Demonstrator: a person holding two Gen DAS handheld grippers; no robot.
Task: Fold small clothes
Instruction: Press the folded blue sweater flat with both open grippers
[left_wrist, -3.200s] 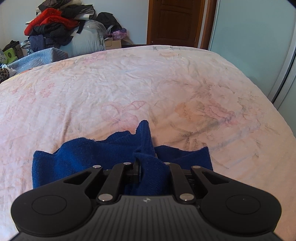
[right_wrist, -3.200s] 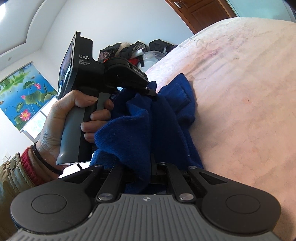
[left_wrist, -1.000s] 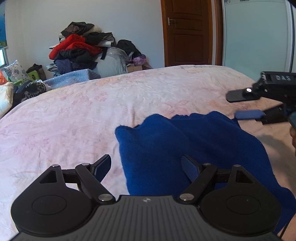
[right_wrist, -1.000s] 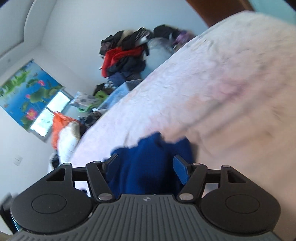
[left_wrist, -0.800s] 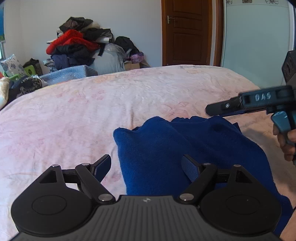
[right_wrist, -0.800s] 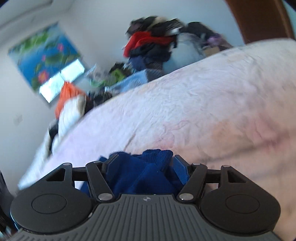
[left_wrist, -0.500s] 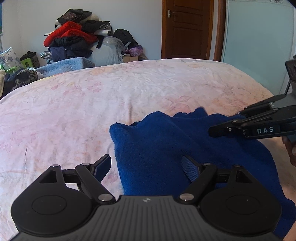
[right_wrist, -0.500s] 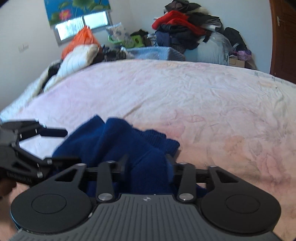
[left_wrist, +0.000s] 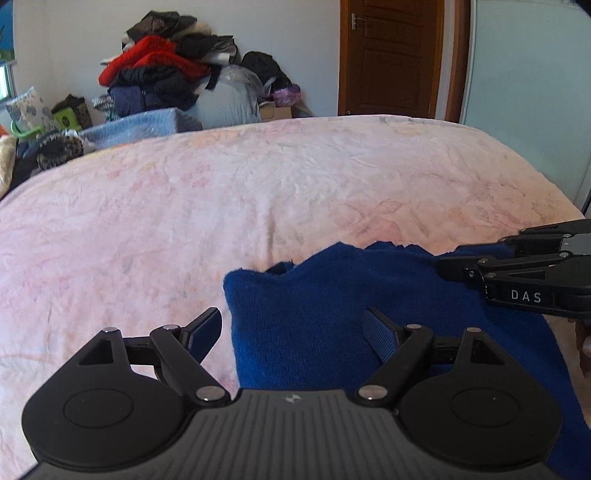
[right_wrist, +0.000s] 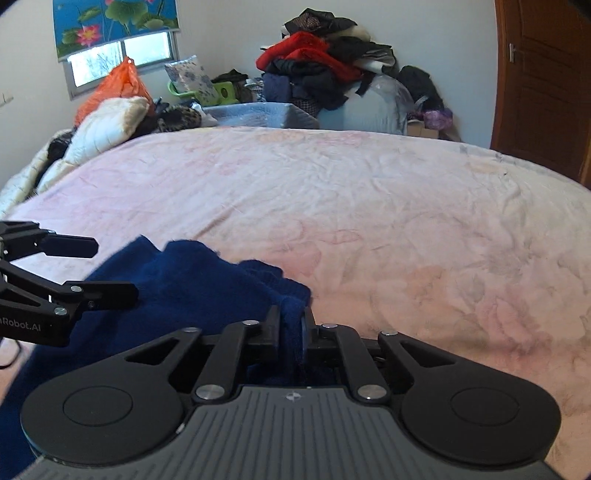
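Observation:
A dark blue knitted garment (left_wrist: 332, 314) lies on the pink floral bedsheet (left_wrist: 221, 206); it also shows in the right wrist view (right_wrist: 192, 288). My left gripper (left_wrist: 291, 328) is open over the garment's left edge and holds nothing; it also shows at the left of the right wrist view (right_wrist: 107, 269). My right gripper (right_wrist: 291, 328) is shut on a fold at the garment's right edge. It shows at the right of the left wrist view (left_wrist: 454, 267), over the cloth.
A heap of red, black and grey clothes (left_wrist: 173, 70) stands beyond the far side of the bed. A brown door (left_wrist: 388, 55) is at the back right. An orange bag (right_wrist: 114, 88) and a white quilt (right_wrist: 107, 125) lie by the window.
Both grippers let go of the garment and it dropped flat on the bed. The right gripper then swung round to the garment's right edge and shut on it. The left stayed open.

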